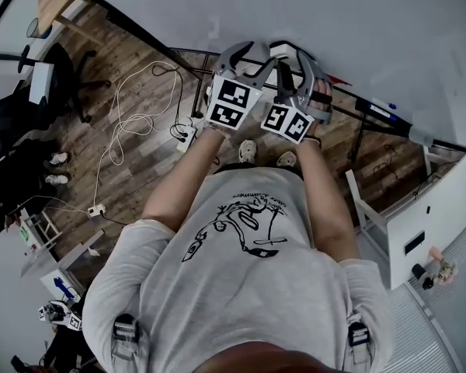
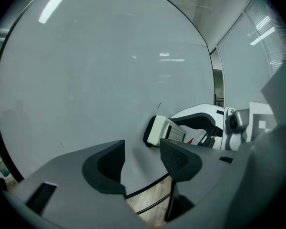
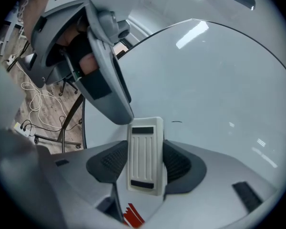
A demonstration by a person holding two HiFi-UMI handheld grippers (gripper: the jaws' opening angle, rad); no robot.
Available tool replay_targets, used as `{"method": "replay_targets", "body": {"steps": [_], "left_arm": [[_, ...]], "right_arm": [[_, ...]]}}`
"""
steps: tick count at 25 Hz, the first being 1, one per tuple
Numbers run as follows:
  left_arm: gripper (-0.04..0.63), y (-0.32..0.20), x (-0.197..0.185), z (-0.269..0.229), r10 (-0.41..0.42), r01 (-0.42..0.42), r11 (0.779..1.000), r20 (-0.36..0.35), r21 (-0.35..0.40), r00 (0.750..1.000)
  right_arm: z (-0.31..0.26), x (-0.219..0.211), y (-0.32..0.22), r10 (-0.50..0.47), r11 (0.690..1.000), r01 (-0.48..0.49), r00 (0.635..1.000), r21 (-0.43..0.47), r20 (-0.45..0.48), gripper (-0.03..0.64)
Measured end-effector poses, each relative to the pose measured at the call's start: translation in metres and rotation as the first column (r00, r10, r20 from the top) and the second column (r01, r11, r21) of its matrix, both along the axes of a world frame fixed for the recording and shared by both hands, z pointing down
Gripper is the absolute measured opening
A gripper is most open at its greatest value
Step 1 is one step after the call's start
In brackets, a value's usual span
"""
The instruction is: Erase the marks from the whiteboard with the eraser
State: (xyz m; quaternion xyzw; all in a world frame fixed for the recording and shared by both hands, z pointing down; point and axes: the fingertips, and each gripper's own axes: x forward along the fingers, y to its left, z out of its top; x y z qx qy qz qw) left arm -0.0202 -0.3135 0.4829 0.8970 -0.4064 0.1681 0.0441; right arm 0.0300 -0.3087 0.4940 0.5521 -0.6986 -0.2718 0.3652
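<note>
The whiteboard [image 2: 86, 70] fills both gripper views and the top of the head view [image 1: 373, 22]. My right gripper [image 3: 145, 163] is shut on a white ribbed eraser [image 3: 144, 159], which is pressed against the board. A short dark mark [image 3: 176, 122] lies just beyond the eraser's top right corner. In the left gripper view the eraser [image 2: 163, 130] shows its black felt against the board, with the same mark [image 2: 159, 105] above it. My left gripper [image 2: 143, 163] is open and holds nothing, close to the left of the right one. Both are raised to the board's lower edge in the head view.
The board's black frame and stand legs [image 1: 365, 130] run below the grippers. White cables [image 1: 132, 123] and a power strip [image 1: 185, 134] lie on the wooden floor. An office chair [image 1: 58, 76] stands at far left, a white cabinet [image 1: 419, 231] at right.
</note>
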Motion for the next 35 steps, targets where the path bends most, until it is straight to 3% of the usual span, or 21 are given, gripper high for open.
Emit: {"method": "replay_targets", "body": {"steps": [9, 26, 32, 35], "left_arm": [[0.239, 0.011, -0.014, -0.010, -0.022, 0.023, 1.000, -0.049, 0.006, 0.999], [0.239, 0.007, -0.027, -0.004, -0.032, 0.034, 0.999, -0.058, 0.021, 0.998], [0.239, 0.011, -0.024, -0.007, -0.030, 0.031, 0.999, -0.062, 0.018, 0.998], [0.239, 0.014, -0.021, -0.012, -0.024, 0.026, 0.999, -0.072, 0.021, 0.997]], "right_arm": [[-0.042, 0.023, 0.006, 0.038, 0.997, -0.041, 0.998, 0.061, 0.049, 0.241], [-0.086, 0.095, 0.019, 0.147, 0.978, -0.167, 0.977, 0.126, 0.154, 0.241], [-0.089, 0.106, 0.022, 0.151, 0.977, -0.176, 0.970, 0.120, 0.191, 0.239], [-0.090, 0.106, 0.026, 0.129, 0.983, -0.157, 0.959, 0.090, 0.254, 0.239]]}}
